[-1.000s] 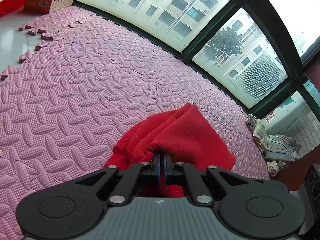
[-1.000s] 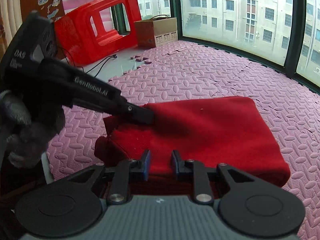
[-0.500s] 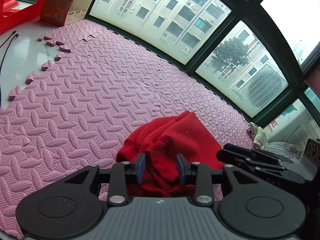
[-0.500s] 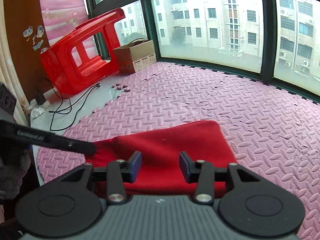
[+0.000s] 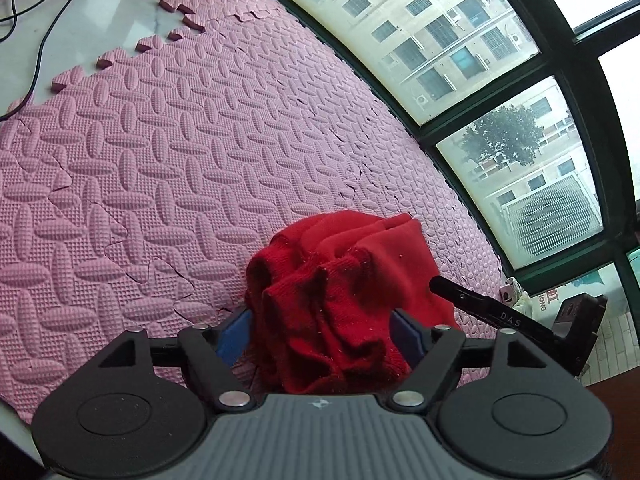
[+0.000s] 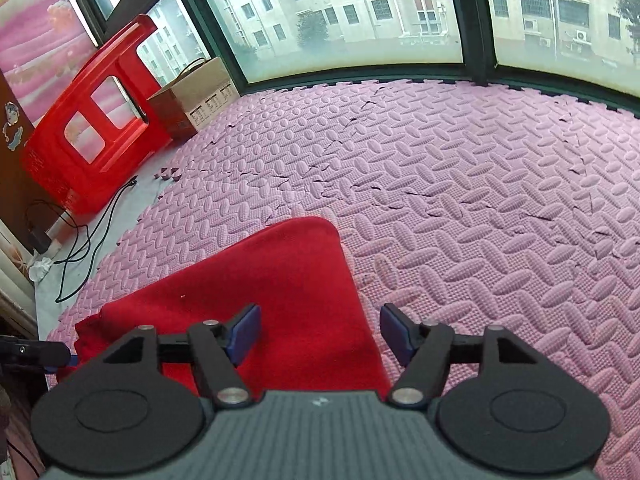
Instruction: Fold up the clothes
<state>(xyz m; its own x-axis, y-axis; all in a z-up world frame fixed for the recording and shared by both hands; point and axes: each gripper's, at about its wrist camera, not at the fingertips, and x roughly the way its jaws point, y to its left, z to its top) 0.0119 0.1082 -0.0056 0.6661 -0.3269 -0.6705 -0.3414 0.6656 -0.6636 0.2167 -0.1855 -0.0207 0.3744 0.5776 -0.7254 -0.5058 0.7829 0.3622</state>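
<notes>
Sweater point(image 5: 344, 300) lies folded on the pink mat point(image 5: 160, 160). Left tongs point(image 5: 324, 338) are opening around its bunched end; right tongs point(image 6: 320, 334) are opening over its flat edge, gripping nothing.

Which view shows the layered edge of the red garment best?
The left wrist view: the red garment shows its bunched, layered edge right between the opening left gripper jaws. The right wrist view shows only its smooth flat top, the edge at far left mostly hidden.
</notes>
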